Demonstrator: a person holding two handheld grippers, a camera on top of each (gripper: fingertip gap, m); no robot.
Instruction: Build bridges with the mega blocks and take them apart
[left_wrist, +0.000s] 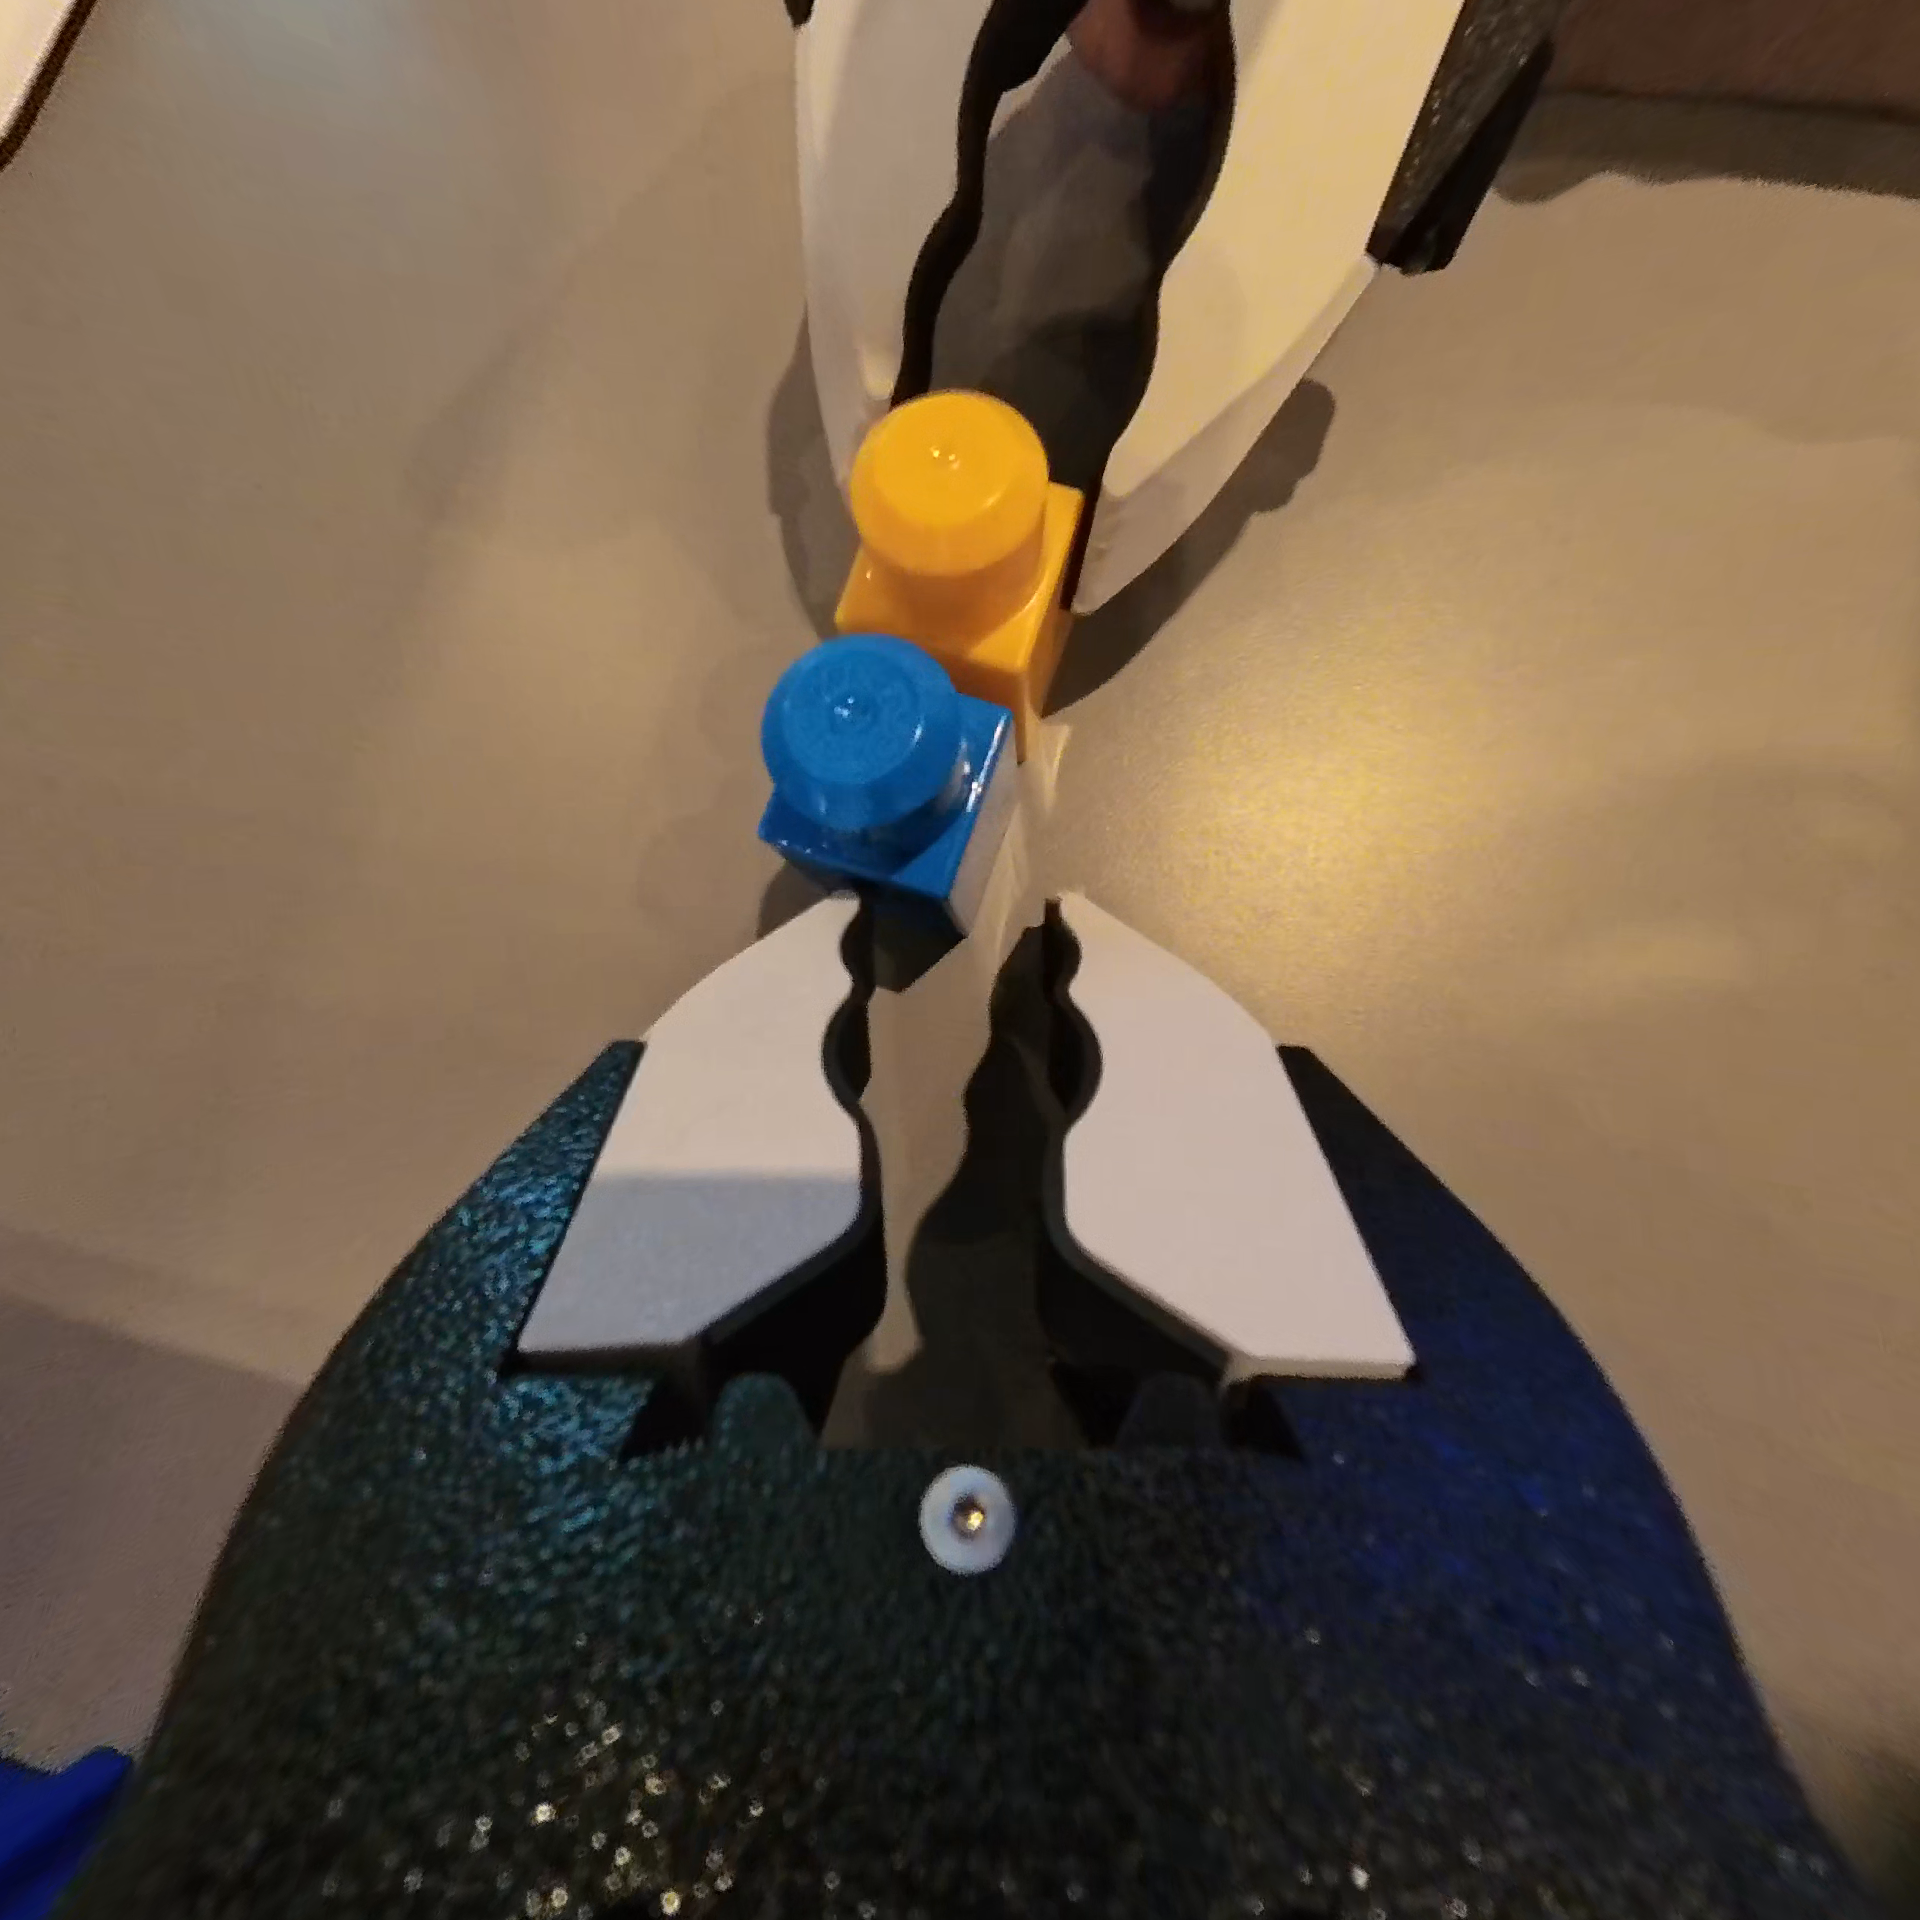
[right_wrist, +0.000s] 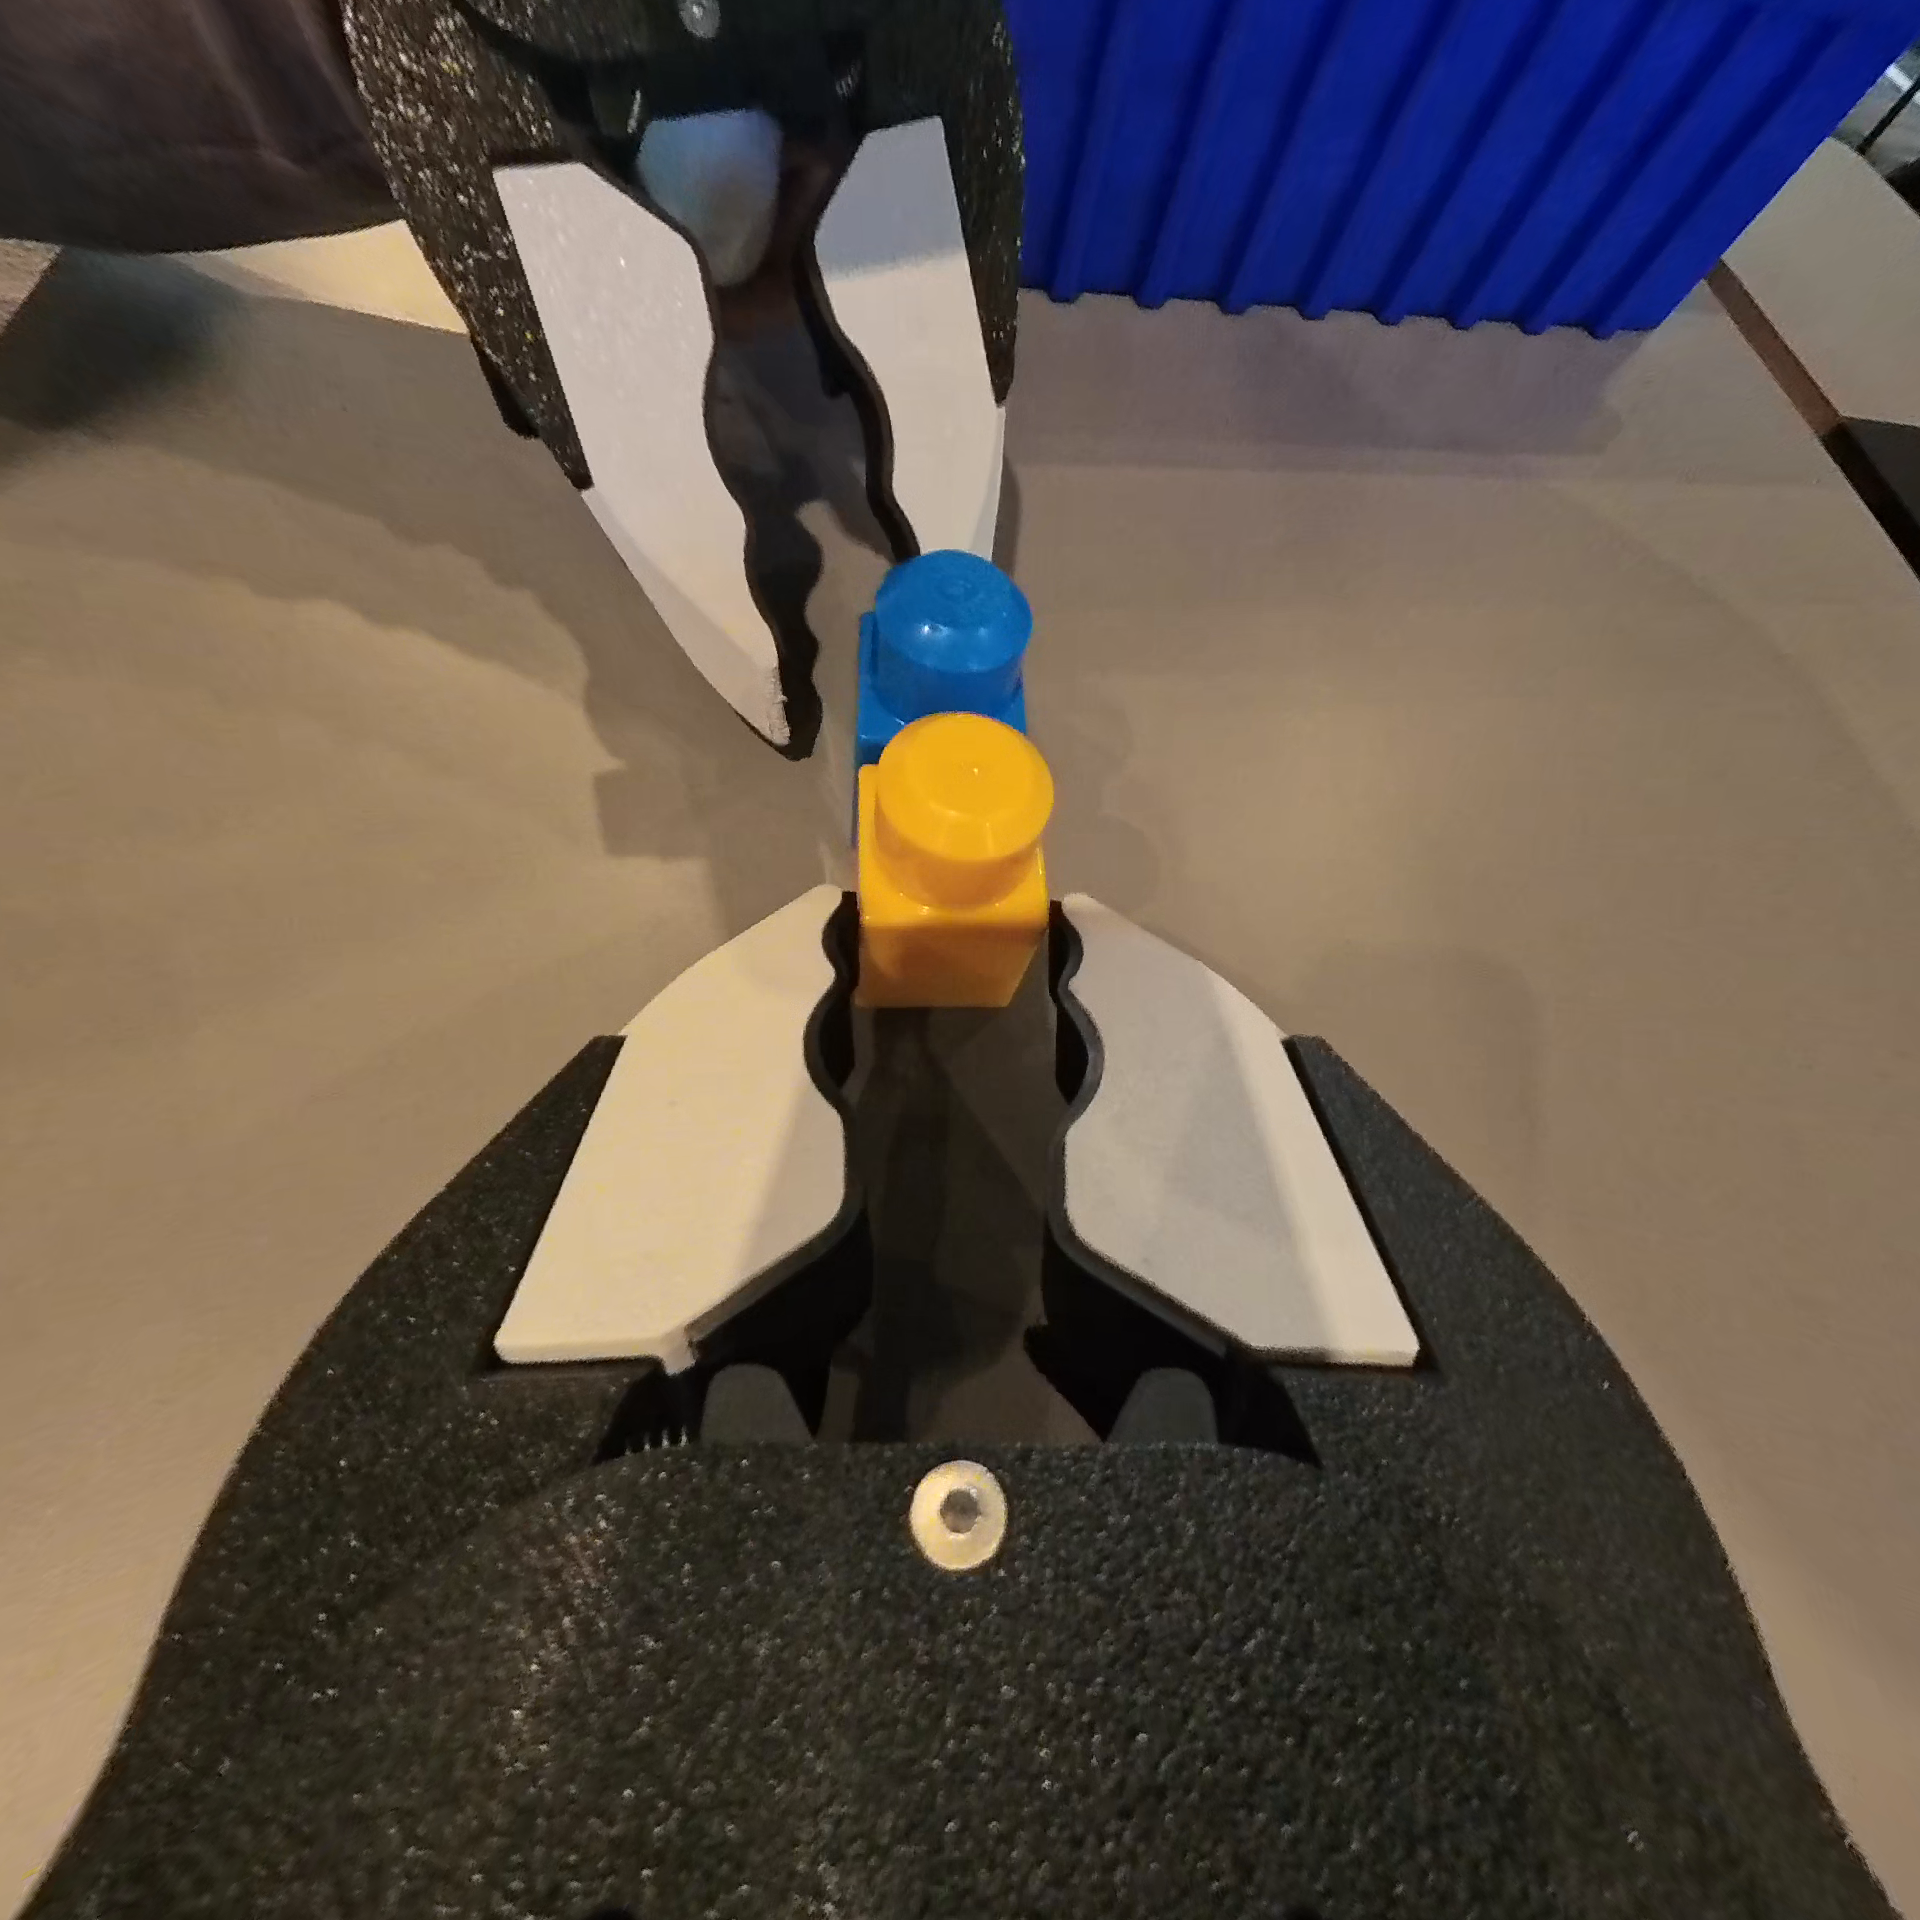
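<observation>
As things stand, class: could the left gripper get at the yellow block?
Probably not. The blue block sits directly between the left gripper and the yellow block, and the right gripper already straddles the yellow one from the far side.

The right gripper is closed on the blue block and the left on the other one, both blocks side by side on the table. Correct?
Not quite: the colours are swapped. The right wrist view shows the right gripper closed on the yellow block; the left gripper has the blue block. They stand side by side on the table.

Both hand-held grippers, left (left_wrist: 951, 914) and right (right_wrist: 951, 920), seemingly clamped, tips facing.
</observation>
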